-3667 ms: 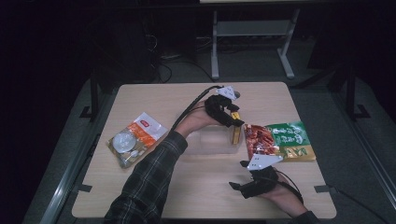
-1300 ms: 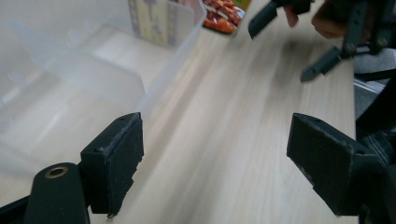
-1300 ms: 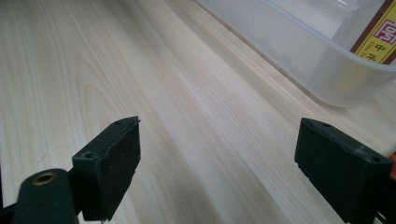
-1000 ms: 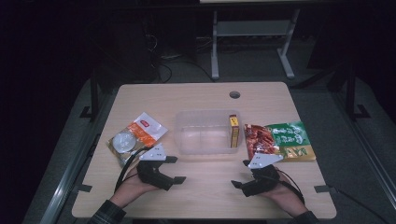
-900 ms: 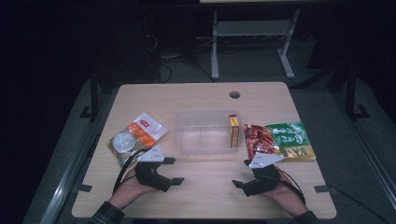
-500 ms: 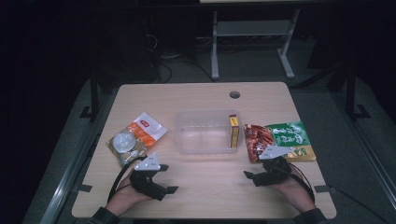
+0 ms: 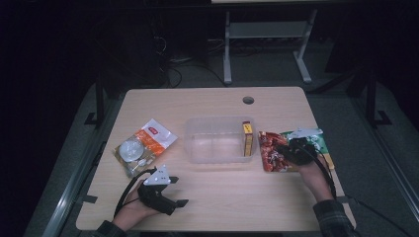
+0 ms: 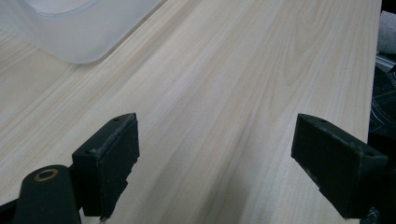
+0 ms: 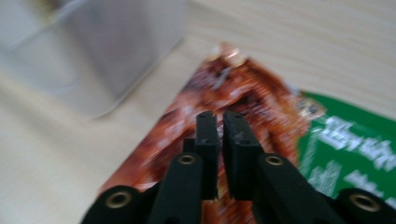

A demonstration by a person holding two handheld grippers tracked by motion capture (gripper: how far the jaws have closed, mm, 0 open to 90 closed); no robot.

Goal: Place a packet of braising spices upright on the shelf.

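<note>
Over the red snack packet [image 9: 224,116], your right gripper [image 9: 218,122] hung nearly closed and empty; that crinkly, light, likely slippery pouch wanted pinching at an edge, while your left gripper [image 8: 224,154] sat open on the table [image 7: 207,197]

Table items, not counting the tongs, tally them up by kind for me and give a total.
Clear plastic containers: 1
Small yellow boxes, standing inside the container: 1
Flat snack packets: 3, one orange-and-white, one red-brown, one green
Total: 5

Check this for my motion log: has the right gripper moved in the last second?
Yes. The right gripper went forward from the table's near edge onto the red snack packet, beside the clear bin.
</note>
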